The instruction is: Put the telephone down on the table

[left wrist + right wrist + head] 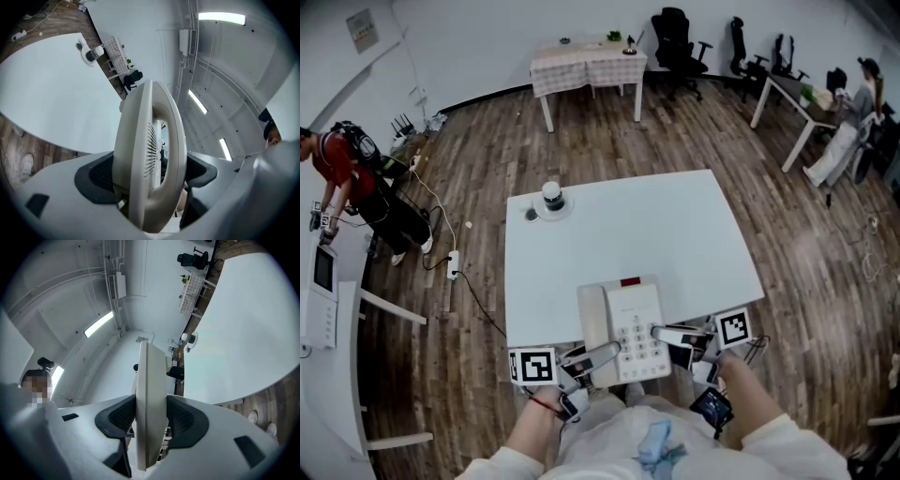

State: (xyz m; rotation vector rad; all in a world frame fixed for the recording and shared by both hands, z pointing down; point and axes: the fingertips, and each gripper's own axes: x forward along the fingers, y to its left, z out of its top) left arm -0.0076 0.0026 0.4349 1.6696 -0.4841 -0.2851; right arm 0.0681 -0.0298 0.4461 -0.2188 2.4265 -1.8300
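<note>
A beige desk telephone [623,314] with a keypad and its handset on the left sits over the near edge of the white table [656,225]. I cannot tell whether it touches the tabletop. My left gripper [598,356] is shut on its handset side, and the left gripper view shows the telephone [145,154] squeezed between the dark pads [101,173]. My right gripper [661,332] is shut on its right edge, and the right gripper view shows the thin edge of the telephone [149,408] clamped between the pads [185,420].
A cup on a saucer [552,197] and a small dark item [531,214] stand at the table's far left corner. Beyond are a cloth-covered table [588,66], office chairs [675,37], a person at the left [347,178], another at the right [862,94], and a power strip [453,264] on the floor.
</note>
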